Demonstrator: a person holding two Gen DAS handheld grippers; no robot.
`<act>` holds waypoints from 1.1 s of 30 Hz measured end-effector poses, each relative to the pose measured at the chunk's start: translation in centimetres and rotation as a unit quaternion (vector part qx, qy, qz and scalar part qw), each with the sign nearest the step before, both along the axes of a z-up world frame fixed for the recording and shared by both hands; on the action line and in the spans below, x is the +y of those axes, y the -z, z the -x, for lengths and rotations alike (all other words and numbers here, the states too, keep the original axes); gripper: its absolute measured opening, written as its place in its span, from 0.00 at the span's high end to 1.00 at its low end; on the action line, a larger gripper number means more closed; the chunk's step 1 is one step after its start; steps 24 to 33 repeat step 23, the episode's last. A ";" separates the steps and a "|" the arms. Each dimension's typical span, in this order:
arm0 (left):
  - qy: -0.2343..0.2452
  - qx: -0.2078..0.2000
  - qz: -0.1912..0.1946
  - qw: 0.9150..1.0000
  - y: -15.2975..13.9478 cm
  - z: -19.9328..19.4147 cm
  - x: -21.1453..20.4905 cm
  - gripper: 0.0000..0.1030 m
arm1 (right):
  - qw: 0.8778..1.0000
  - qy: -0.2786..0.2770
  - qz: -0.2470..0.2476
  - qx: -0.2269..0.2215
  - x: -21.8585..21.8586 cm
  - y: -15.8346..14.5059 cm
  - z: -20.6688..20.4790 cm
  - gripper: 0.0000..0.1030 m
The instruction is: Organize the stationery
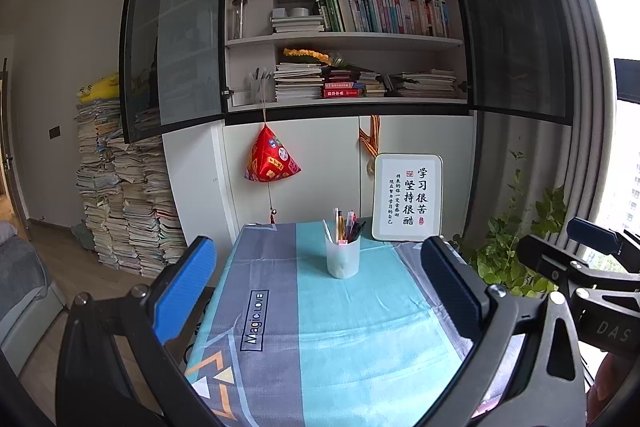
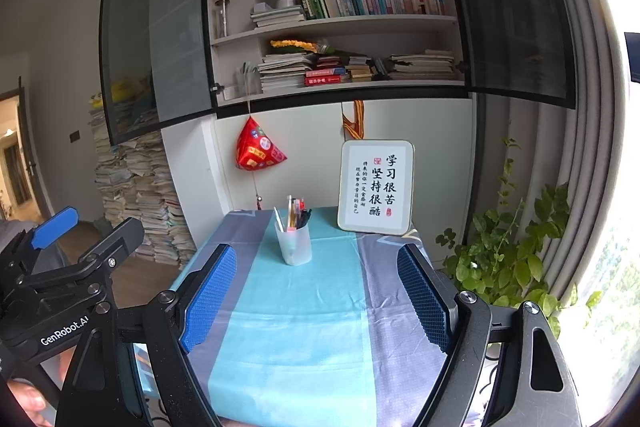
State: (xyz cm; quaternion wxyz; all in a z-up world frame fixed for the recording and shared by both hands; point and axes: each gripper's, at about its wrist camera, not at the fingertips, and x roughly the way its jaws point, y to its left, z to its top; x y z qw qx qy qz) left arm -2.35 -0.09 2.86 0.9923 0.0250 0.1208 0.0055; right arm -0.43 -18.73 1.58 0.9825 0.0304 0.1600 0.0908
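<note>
Both sets of jaws stand spread wide with nothing between their blue pads, held low over the near end of the table. The left gripper (image 1: 316, 291) and the right gripper (image 2: 316, 291) point slightly downward, side by side, each showing at the edge of the other's view. Straight ahead of both, well beyond the fingertips, a translucent white pen cup (image 1: 343, 257) stands upright on the turquoise stripe of the tablecloth (image 1: 360, 347). Pens and pencils (image 1: 347, 225) already stand bunched inside it, leaning a little. No loose stationery is visible anywhere on the cloth between the jaws and the cup, so the sorting looks finished or close to it. If anything remains, it is likely a final check or a nudge of the cup, and that calls for a slow, level approach, since the light cup with its tall load would tip easily if a pad clipped its rim. Just beyond and to the right of the cup, a framed calligraphy sign (image 1: 408, 197) leans against the white cabinet, close enough to be knocked. A leafy plant (image 1: 516, 259) sits off the right jaw's outer side.
</note>
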 end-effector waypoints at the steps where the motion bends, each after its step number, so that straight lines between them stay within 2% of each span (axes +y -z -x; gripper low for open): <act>1: 0.000 0.000 -0.001 1.000 0.0 0.0 0.0 0.01 | 1.000 0.000 0.000 0.001 0.1 0.0 0.0 0.19; 33: 0.002 0.009 -0.005 1.000 0.3 -0.5 -0.4 0.01 | 1.000 0.000 0.001 0.004 0.2 0.6 -0.1 0.19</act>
